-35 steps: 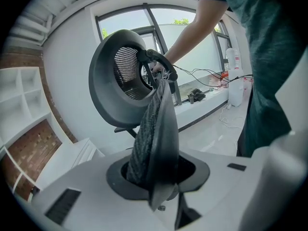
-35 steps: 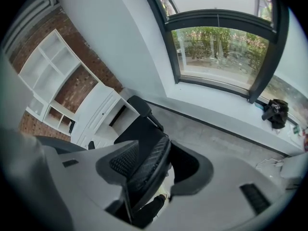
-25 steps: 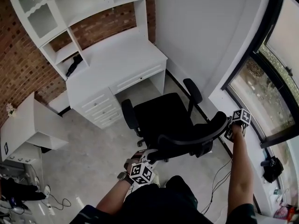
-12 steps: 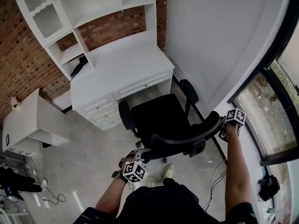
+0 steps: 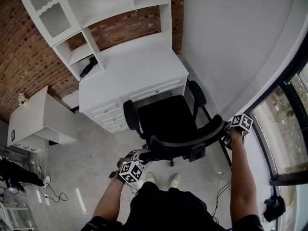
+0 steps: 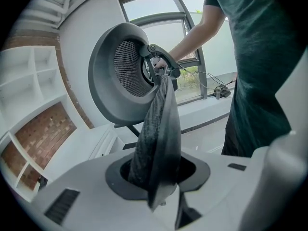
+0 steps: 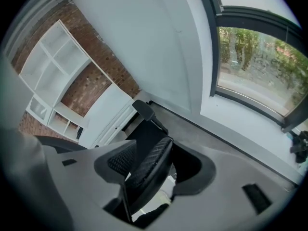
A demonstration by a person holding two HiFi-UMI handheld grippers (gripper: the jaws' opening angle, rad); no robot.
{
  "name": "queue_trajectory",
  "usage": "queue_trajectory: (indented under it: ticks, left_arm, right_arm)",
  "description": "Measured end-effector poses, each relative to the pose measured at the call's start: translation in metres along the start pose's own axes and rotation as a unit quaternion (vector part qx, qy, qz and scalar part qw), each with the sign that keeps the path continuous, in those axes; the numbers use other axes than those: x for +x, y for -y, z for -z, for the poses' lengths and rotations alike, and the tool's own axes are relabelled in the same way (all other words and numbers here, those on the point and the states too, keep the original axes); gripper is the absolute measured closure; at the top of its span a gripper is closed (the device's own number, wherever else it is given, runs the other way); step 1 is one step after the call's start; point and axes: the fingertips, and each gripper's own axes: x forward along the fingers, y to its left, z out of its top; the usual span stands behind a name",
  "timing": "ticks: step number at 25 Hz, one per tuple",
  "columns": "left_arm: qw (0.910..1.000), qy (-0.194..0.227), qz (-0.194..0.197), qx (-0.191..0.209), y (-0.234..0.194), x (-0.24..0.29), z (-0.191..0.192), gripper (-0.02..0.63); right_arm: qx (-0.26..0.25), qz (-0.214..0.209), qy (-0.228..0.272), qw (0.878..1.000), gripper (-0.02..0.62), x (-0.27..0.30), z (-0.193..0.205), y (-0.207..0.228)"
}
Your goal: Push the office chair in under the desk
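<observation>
A black office chair (image 5: 163, 119) faces the white desk (image 5: 139, 64), its seat front at the kneehole. My left gripper (image 5: 139, 157) is shut on the left end of the curved backrest (image 5: 185, 141). At the right end, my right gripper (image 5: 227, 134) holds the same backrest. In the left gripper view the mesh edge (image 6: 156, 129) runs up from between the jaws of the left gripper (image 6: 156, 177). In the right gripper view the backrest rim (image 7: 151, 162) lies between the jaws of the right gripper (image 7: 144, 177), which have just been opening.
A drawer unit (image 5: 108, 113) stands left of the kneehole, a shelf hutch (image 5: 96, 4) above the desk. A low white table (image 5: 41, 119) is at left. A white wall (image 5: 231, 47) and window (image 5: 288, 129) run close on the right. Cables (image 5: 221, 177) lie on the floor.
The chair has rolled toward the desk, its seat front now at the kneehole. Both grippers have travelled forward with the backrest in them.
</observation>
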Motion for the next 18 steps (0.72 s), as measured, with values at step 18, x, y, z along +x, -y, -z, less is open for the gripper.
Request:
queue_trajectory:
  ticks: [18]
  left_arm:
    - [0.9998, -0.005, 0.021, -0.001, -0.045, -0.001, 0.020, 0.489]
  right_arm:
    - [0.001, 0.007, 0.001, 1.000, 0.380, 0.029, -0.021, -0.042]
